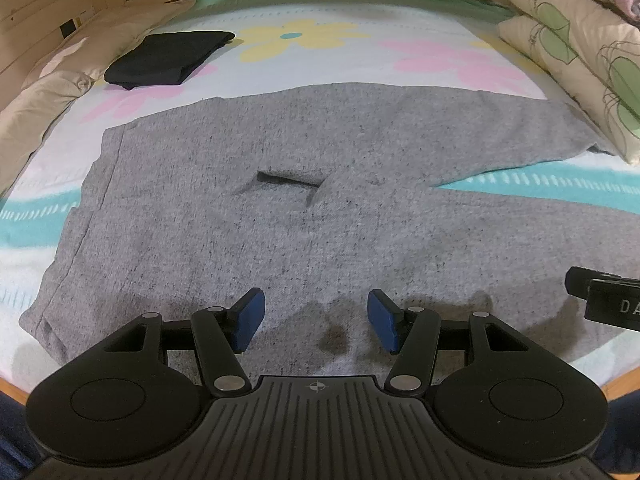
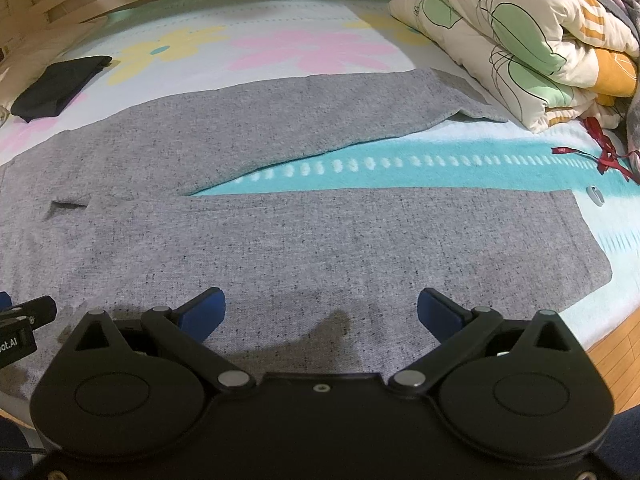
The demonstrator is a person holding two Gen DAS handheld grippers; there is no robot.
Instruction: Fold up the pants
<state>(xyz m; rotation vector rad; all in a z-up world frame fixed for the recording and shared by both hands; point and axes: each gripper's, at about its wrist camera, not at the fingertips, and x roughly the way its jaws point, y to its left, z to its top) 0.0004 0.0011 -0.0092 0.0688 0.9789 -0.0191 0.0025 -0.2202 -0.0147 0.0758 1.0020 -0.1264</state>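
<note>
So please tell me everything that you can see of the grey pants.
The grey pants are speckled knit fabric, spread flat and unfolded on the bed sheet. The two legs run to the right and part in a V, showing teal sheet between them. A dark slit, perhaps a pocket, shows near the waist. The far leg's end lies beside the folded quilt. Neither gripper holds them.

grey pants (image 1: 240, 208) are matt, flecked knit cloth.
</note>
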